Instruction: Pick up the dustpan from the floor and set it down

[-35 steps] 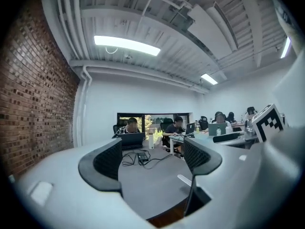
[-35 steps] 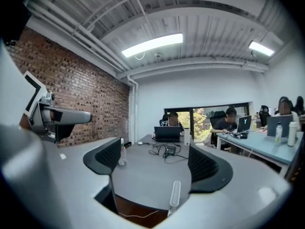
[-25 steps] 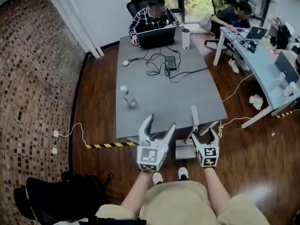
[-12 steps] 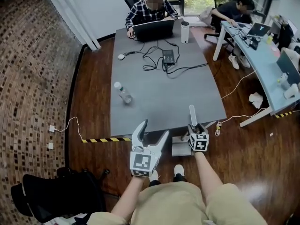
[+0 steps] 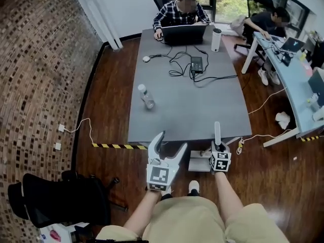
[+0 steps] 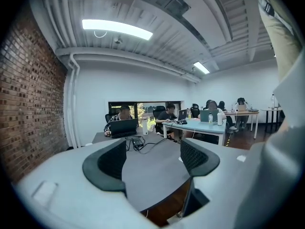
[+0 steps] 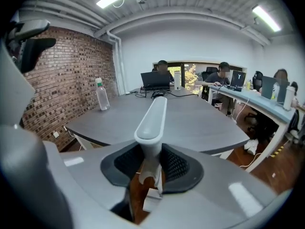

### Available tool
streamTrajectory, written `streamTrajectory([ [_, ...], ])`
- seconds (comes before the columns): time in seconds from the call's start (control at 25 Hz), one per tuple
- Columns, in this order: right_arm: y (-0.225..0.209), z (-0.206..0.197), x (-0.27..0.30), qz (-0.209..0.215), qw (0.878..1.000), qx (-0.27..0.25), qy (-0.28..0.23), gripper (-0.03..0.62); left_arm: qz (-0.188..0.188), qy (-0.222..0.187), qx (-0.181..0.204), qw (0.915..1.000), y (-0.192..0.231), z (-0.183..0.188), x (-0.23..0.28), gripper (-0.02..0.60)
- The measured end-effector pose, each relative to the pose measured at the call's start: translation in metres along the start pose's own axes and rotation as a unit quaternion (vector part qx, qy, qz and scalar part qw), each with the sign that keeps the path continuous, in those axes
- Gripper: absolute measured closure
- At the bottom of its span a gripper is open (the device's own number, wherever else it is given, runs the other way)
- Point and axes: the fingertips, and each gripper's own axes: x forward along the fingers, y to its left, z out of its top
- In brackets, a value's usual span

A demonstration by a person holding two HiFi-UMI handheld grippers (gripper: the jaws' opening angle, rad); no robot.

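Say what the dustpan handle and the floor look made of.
Dustpan handle: likely moulded plastic, pale grey, smooth and matte, with rounded edges. Floor: wood planks or wood-look laminate, reddish brown and glossy; plank lines and light reflections show.

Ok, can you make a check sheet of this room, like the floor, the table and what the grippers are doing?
Surface: dark wooden floor under a long grey table.
Job's things: grey plastic dustpan on the floor by the table's near edge, handle upright.
Clutter: clear plastic bottle, black laptop and white tumbler on the table.
Grippers: right gripper shut on the dustpan's handle; left gripper open, jaws just closed a little further, nothing between them.
Cables: black leads on the table; white cord on the floor.
Surroundings: brick wall, black office chair, two people at desks.
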Motion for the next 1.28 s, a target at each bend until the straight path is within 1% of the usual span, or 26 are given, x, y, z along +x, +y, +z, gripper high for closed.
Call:
streamTrajectory([
  [0.08, 0.004, -0.003, -0.017, -0.003, 1.000, -0.006, -0.004, 0.482, 0.007, -0.003, 0.002, 1.0000, 0.009, 0.001, -0.002, 0.242],
  [0.2, 0.012, 0.003, -0.039, 0.000, 1.000, -0.021, -0.015, 0.480, 0.013, -0.006, 0.018, 0.9997, 0.019, 0.003, -0.004, 0.241],
  [0.4, 0.025, 0.038, -0.083, -0.006, 0.998, -0.011, -0.066, 0.479, 0.019, -0.016, -0.012, 0.9996, 0.029, 0.001, -0.016, 0.241],
  [0.52, 0.030, 0.077, -0.111, -0.016, 0.995, -0.003, -0.102, 0.479, 0.031, -0.022, -0.031, 0.9988, 0.039, 0.008, -0.025, 0.241],
  [0.64, 0.041, 0.121, -0.139, -0.021, 0.991, -0.007, -0.131, 0.479, 0.045, -0.025, -0.036, 0.9980, 0.054, 0.026, -0.034, 0.241],
  [0.84, 0.068, 0.192, -0.191, -0.019, 0.979, -0.028, -0.199, 0.479, 0.063, -0.059, -0.041, 0.9954, 0.074, 0.064, -0.050, 0.241],
  [0.96, 0.082, 0.231, -0.220, -0.026, 0.972, -0.037, -0.232, 0.479, 0.075, -0.083, -0.038, 0.9930, 0.085, 0.086, -0.060, 0.241],
  [1.08, 0.096, 0.265, -0.248, -0.024, 0.962, -0.049, -0.269, 0.479, 0.084, -0.095, -0.032, 0.9914, 0.090, 0.101, -0.070, 0.241],
  [1.16, 0.104, 0.283, -0.263, -0.019, 0.956, -0.050, -0.288, 0.479, 0.089, -0.106, -0.023, 0.9901, 0.090, 0.111, -0.077, 0.241],
  [1.28, 0.109, 0.304, -0.281, -0.013, 0.949, -0.047, -0.312, 0.479, 0.094, -0.137, -0.010, 0.9861, 0.085, 0.136, -0.090, 0.241],
])
